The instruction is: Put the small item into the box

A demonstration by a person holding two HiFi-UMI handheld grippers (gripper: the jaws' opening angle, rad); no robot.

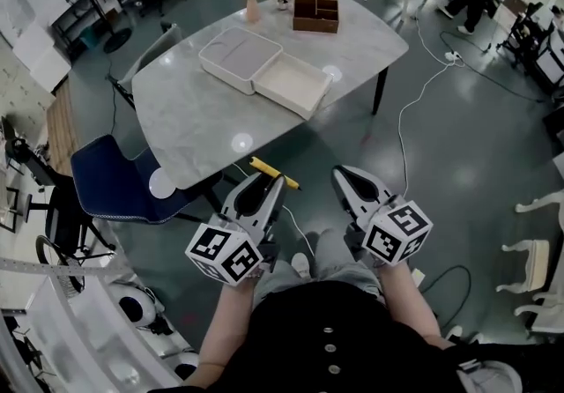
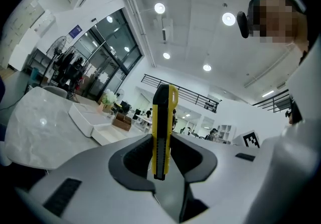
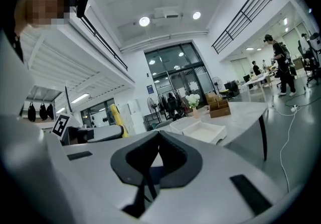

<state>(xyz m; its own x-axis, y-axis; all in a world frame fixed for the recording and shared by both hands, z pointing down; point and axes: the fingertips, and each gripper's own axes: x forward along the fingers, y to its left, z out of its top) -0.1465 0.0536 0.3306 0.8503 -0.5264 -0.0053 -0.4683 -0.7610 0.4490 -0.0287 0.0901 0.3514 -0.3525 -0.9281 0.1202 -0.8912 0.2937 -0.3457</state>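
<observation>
Knife (image 2: pixel 163 127), a light, stiff yellow box cutter, stands pinched in my left claw (image 2: pixel 161 138). Smooth plastic likely slips; mid-body grip suits. Right claw (image 3: pixel 159 136) closed, empty. Open white box (image 1: pixel 295 81) on the tabletop (image 1: pixel 185 118) at twelve o'clock.

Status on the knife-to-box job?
Done: yellow utility knife is clamped in the left gripper. In hand: both grippers held short of the table; right gripper shut, empty. Left: set it in the open white box, which looks empty.
</observation>
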